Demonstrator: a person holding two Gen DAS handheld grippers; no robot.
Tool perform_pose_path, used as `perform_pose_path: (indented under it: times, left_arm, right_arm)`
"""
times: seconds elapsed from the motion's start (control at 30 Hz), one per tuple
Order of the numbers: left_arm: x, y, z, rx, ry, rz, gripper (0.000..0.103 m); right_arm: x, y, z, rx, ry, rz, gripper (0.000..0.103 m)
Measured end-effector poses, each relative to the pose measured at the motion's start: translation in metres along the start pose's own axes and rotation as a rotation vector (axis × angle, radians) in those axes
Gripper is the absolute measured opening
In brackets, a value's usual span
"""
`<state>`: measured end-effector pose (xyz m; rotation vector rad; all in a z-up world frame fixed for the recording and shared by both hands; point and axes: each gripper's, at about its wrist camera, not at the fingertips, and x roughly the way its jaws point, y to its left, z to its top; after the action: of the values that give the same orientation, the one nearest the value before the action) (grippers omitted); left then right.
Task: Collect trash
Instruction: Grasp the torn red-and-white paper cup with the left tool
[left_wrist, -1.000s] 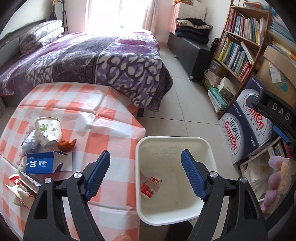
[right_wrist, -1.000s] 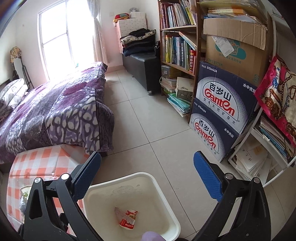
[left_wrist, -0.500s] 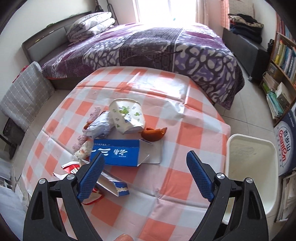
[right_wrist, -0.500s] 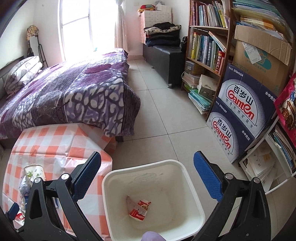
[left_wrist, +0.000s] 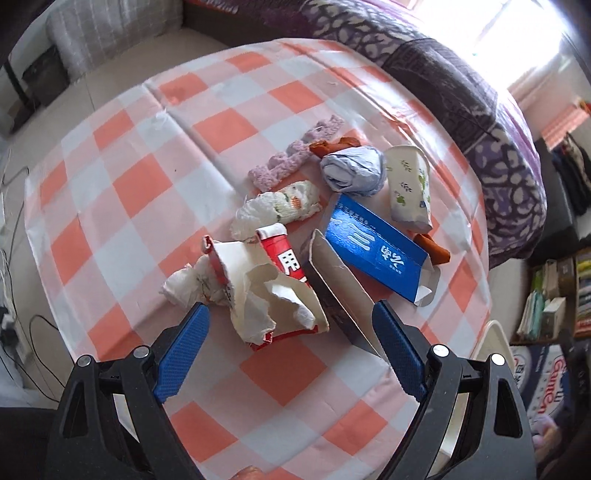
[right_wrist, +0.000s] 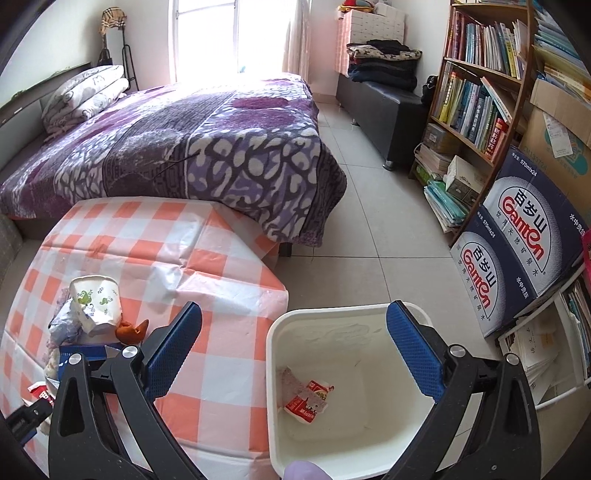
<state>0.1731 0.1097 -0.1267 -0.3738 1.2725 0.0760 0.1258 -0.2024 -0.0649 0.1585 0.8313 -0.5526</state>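
Over the checked table, left gripper points steeply down, jaws wide apart, nothing pinched. Torn red-white carton sits between the pads, no contact visible. Rest of the trash is clustered just beyond: blue box, paper cup, crumpled wrappers; what's under the pile is hidden. Right gripper hangs over the white bin beside the table, jaws spread, empty. Red wrapper lies on the bin floor; near rim is cut off by the frame. Bin barely shows at the left view's edge.
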Motion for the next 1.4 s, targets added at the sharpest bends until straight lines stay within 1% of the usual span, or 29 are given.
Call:
perform_pose_path:
  times: [0.17, 0.3, 0.37, 0.4, 0.53, 0.63, 0.77, 1.0, 1.2, 1.27, 1.33, 1.37, 1.4]
  left_arm:
    - [0.014, 0.018, 0.012, -0.124, 0.045, -0.07, 0.086]
    - [0.026, 0.03, 0.018, -0.211, 0.087, -0.112, 0.077]
    - [0.031, 0.036, 0.018, -0.25, 0.112, -0.123, 0.072]
    - [0.032, 0.038, 0.018, -0.263, 0.118, -0.121, 0.071]
    - [0.034, 0.035, 0.021, -0.234, 0.108, -0.103, 0.071]
    - [0.033, 0.031, 0.022, -0.207, 0.091, -0.081, 0.071]
    - [0.03, 0.03, 0.022, -0.187, 0.098, -0.077, 0.069]
    - [0.033, 0.039, 0.022, -0.188, 0.111, -0.09, 0.069]
    - [0.038, 0.029, 0.024, -0.162, 0.141, -0.081, 0.069]
    - [0.04, 0.029, 0.025, -0.151, 0.137, -0.058, 0.069]
    - [0.043, 0.028, 0.027, -0.127, 0.134, -0.04, 0.069]
    - [0.042, 0.029, 0.028, -0.119, 0.125, -0.041, 0.066]
    - [0.041, 0.03, 0.029, -0.109, 0.121, -0.046, 0.056]
  right_arm:
    - [0.004, 0.027, -0.009, -0.096, 0.014, 0.006, 0.096]
    - [0.009, 0.04, -0.015, -0.144, 0.037, 0.013, 0.096]
    - [0.01, 0.044, -0.017, -0.158, 0.043, 0.02, 0.096]
    - [0.01, 0.046, -0.017, -0.164, 0.043, 0.024, 0.096]
    - [0.009, 0.051, -0.019, -0.179, 0.043, 0.042, 0.096]
    - [0.009, 0.057, -0.022, -0.198, 0.049, 0.076, 0.096]
    - [0.008, 0.067, -0.025, -0.236, 0.052, 0.092, 0.096]
    - [0.013, 0.077, -0.027, -0.231, 0.083, 0.119, 0.096]
    - [0.015, 0.088, -0.033, -0.277, 0.086, 0.134, 0.096]
    - [0.015, 0.091, -0.035, -0.283, 0.094, 0.166, 0.096]
    - [0.015, 0.096, -0.036, -0.29, 0.117, 0.223, 0.096]
    - [0.015, 0.1, -0.038, -0.299, 0.133, 0.256, 0.096]
    - [0.015, 0.106, -0.041, -0.312, 0.149, 0.294, 0.096]
